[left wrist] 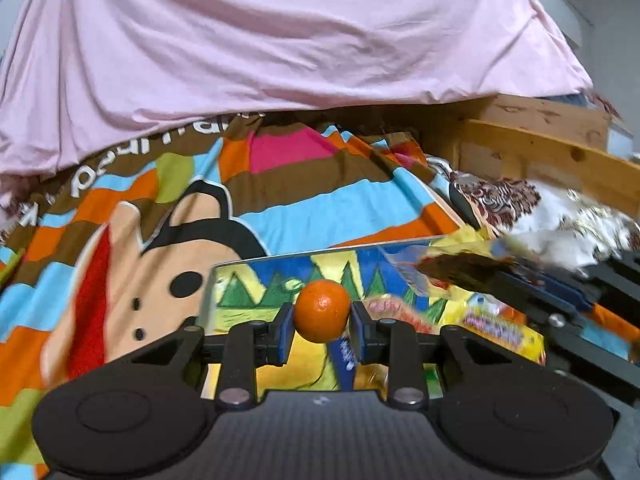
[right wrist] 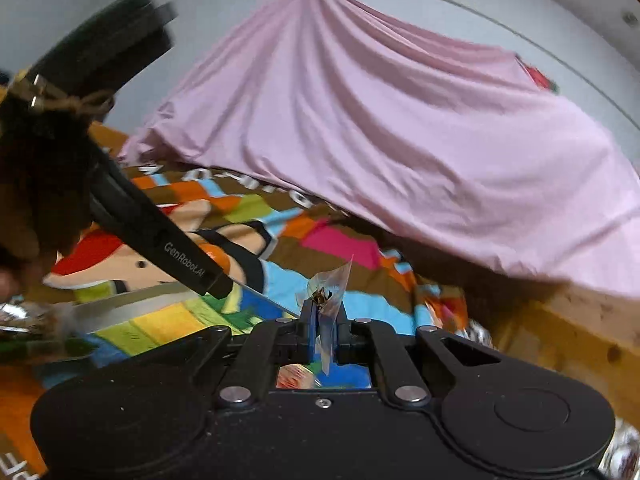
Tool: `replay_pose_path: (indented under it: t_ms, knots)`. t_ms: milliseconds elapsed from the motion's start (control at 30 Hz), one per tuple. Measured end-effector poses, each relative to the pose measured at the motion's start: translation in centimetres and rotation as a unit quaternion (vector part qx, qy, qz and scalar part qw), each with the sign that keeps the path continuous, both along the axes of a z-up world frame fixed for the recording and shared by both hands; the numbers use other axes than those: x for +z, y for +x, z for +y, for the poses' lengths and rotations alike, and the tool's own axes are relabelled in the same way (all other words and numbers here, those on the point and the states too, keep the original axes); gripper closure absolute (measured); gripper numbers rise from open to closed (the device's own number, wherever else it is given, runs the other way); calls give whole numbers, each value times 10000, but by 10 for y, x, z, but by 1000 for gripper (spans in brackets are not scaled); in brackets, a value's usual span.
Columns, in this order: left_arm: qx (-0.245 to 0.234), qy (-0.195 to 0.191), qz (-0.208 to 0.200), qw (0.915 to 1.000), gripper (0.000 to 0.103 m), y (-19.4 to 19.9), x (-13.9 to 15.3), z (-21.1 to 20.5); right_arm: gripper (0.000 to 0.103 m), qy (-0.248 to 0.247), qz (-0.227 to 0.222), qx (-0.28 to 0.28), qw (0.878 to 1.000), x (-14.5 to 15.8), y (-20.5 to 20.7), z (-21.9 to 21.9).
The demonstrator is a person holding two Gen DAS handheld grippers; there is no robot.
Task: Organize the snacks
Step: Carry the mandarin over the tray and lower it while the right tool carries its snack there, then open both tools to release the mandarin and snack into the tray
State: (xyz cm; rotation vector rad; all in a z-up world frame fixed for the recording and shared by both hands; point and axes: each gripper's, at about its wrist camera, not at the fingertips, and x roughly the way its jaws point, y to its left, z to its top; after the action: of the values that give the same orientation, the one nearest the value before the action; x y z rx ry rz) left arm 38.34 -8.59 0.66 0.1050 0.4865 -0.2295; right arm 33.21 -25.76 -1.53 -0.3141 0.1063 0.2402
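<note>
My left gripper (left wrist: pixel 321 320) is shut on a small orange mandarin (left wrist: pixel 321 310), its blue pads pressing both sides. It hangs above a picture-printed tin box (left wrist: pixel 240 276) holding snack packets, among them a yellow one (left wrist: pixel 504 332). My right gripper (right wrist: pixel 323 308) is shut on a thin clear wrapper (right wrist: pixel 330 284) with something dark inside. In the left wrist view that gripper (left wrist: pixel 508 276) comes in blurred from the right, with the wrapper (left wrist: pixel 448 266) over the box. The right wrist view shows a finger (right wrist: pixel 184 260) of the left gripper and a bit of the mandarin (right wrist: pixel 219 258).
A striped cartoon bedspread (left wrist: pixel 320 200) lies under the box. Behind it a pink sheet (left wrist: pixel 280 40) is draped high. A wooden frame (left wrist: pixel 540 148) stands at the right, with crinkled silvery packets (left wrist: pixel 560 224) beside it. A dark fuzzy shape (right wrist: pixel 40 184) fills the right wrist view's left edge.
</note>
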Motion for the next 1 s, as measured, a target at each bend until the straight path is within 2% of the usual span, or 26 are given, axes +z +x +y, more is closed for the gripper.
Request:
replay_pose_path:
  t_ms: [167, 333, 400, 433, 533, 567, 633, 733, 800, 867, 1000]
  knots:
    - [68, -253, 130, 9996, 71, 29, -14, -21, 95, 230, 325, -332, 9987, -14, 19, -20]
    - [9, -247, 237, 9994, 71, 44, -28, -43, 95, 407, 599, -551, 9958, -27, 31, -31]
    - [-33, -239, 273, 9993, 71, 47, -32, -50, 91, 481, 709, -591, 9946, -30, 32, -33]
    - [-48, -238, 304, 9992, 71, 49, -34, -53, 86, 517, 750, -625, 9939, -31, 33, -35]
    - [-66, -222, 386, 9990, 71, 52, -38, -60, 81, 609, 845, -656, 9924, -31, 36, -38]
    - [-57, -220, 418, 9989, 71, 53, -39, -62, 74, 644, 867, -650, 9920, -31, 36, -39]
    - [-3, -232, 494, 9985, 70, 55, -41, -65, 69, 698, 904, -628, 9915, -30, 39, -41]
    - [75, -343, 592, 9976, 69, 55, -42, -64, 65, 775, 926, -632, 9907, -27, 38, -43]
    - [138, -411, 578, 9974, 52, 54, -40, -62, 60, 819, 914, -641, 9904, -25, 37, -44]
    - [204, -485, 515, 9973, 41, 51, -36, -60, 54, 844, 892, -654, 9903, -22, 35, -45]
    - [336, -613, 487, 9964, 32, 45, -25, -51, 44, 932, 828, -687, 9898, -14, 28, -48]
